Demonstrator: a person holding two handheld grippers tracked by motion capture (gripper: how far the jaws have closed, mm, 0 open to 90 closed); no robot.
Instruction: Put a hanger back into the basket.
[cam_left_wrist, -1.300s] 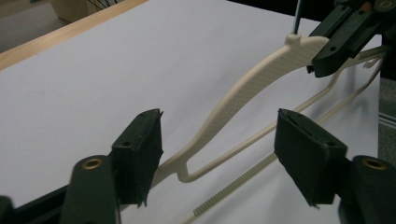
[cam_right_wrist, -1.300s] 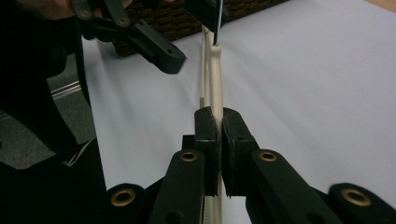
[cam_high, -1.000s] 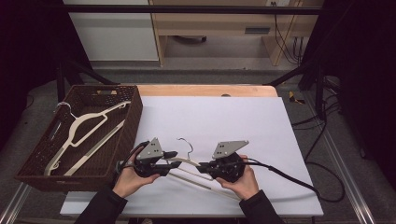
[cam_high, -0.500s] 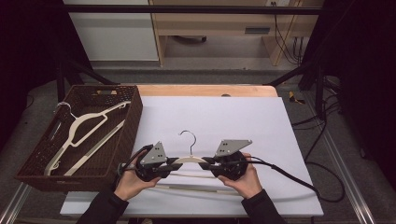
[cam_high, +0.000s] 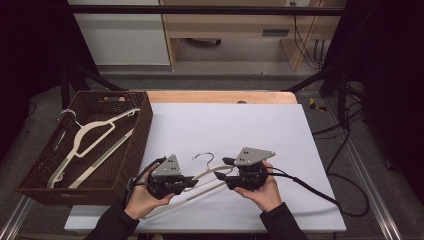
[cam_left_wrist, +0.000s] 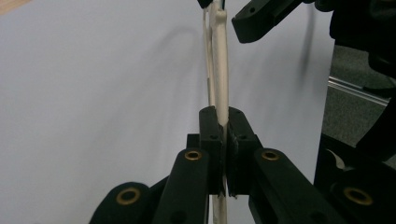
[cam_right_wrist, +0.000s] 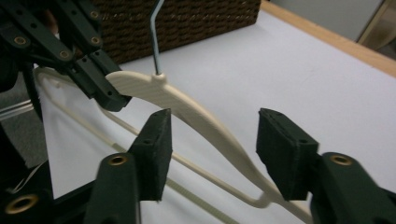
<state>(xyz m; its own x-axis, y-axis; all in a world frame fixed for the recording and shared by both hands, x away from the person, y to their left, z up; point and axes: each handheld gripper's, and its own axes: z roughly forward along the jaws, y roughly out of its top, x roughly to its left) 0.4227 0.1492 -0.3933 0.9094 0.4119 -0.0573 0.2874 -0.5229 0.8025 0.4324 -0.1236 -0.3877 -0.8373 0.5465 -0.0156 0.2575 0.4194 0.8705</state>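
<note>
The left gripper (cam_left_wrist: 223, 140) jaws, just closing, clamp the cream hanger (cam_high: 210, 176) above the white table (cam_high: 260, 125). The right gripper (cam_right_wrist: 212, 151) jaws, just opening, stand apart around its shoulder; withdraw without snagging.

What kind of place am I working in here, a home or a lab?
Likely a lab or test bench, not a home: a white work table inside a black metal frame, loose cables on the floor, and a basket of hangers set out as props.
</note>
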